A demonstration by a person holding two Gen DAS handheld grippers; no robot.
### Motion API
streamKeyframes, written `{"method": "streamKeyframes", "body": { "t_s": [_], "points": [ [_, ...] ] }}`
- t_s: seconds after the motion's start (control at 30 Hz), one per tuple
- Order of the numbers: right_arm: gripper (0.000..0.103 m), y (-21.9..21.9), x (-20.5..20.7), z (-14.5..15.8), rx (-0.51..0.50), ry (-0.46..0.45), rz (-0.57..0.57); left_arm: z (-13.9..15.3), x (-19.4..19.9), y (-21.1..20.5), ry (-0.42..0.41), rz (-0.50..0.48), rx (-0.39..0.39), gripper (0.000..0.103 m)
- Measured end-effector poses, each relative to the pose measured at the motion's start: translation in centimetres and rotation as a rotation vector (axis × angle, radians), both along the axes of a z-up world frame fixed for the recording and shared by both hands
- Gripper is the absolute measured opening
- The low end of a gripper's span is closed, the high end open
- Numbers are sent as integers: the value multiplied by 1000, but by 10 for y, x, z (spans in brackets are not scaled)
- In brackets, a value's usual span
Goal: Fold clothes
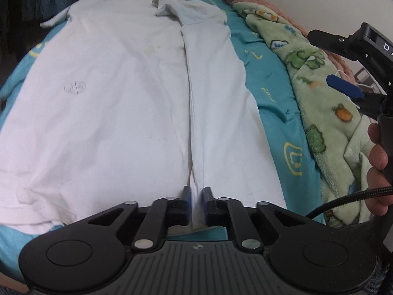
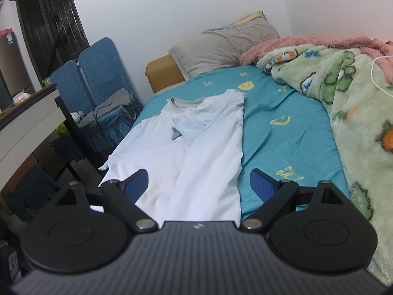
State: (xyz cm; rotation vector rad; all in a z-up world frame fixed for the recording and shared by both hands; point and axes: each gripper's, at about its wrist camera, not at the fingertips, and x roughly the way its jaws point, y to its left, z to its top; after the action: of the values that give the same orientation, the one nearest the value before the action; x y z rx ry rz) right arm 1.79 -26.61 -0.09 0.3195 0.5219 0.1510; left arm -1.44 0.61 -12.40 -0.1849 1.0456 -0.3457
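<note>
A white T-shirt (image 1: 110, 103) lies flat on the teal bed sheet (image 1: 267, 91), its right side and sleeve folded over the middle. My left gripper (image 1: 196, 196) is shut on the folded edge at the shirt's hem, close to me. My right gripper (image 2: 199, 184) is open and empty, held above the shirt's (image 2: 196, 152) lower part. It also shows in the left wrist view (image 1: 343, 61) at the right, over the blanket, held by a hand.
A green patterned blanket (image 2: 356, 113) and a pink fleece (image 2: 294, 44) lie along the bed's right side. A grey pillow (image 2: 221, 46) sits at the head. Blue chairs (image 2: 98, 73) and a desk (image 2: 27, 123) stand left of the bed.
</note>
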Motion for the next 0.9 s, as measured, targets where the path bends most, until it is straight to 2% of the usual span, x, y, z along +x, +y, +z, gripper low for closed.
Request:
{"method": "streamKeyframes", "body": {
  "t_s": [0.07,0.13,0.2,0.27,0.37,0.53,0.6,0.7,0.8,0.9],
  "points": [
    [91,-1,-4,4,0,-19,-6,13,0,-4,-62,2,49,62],
    [91,-2,-9,8,2,-41,-14,32,1,-9,-142,0,109,79],
    [91,-4,-13,11,-2,-62,-22,52,4,-10,-223,8,148,85],
    [91,-5,-15,13,-10,-78,-28,71,7,-9,-303,25,174,101],
    [91,-3,-16,14,-39,-85,-24,89,4,4,-397,88,194,103],
    [91,22,5,12,-138,-34,69,99,-2,49,-381,183,119,103],
    [91,43,20,14,-196,-15,117,104,-2,65,-388,198,121,103],
    [90,87,52,17,-275,0,212,109,3,96,-406,226,150,103],
    [90,145,93,15,-362,0,329,107,12,134,-398,294,162,103],
    [90,211,141,3,-437,-11,465,99,18,175,-368,373,116,103]
  ]
}}
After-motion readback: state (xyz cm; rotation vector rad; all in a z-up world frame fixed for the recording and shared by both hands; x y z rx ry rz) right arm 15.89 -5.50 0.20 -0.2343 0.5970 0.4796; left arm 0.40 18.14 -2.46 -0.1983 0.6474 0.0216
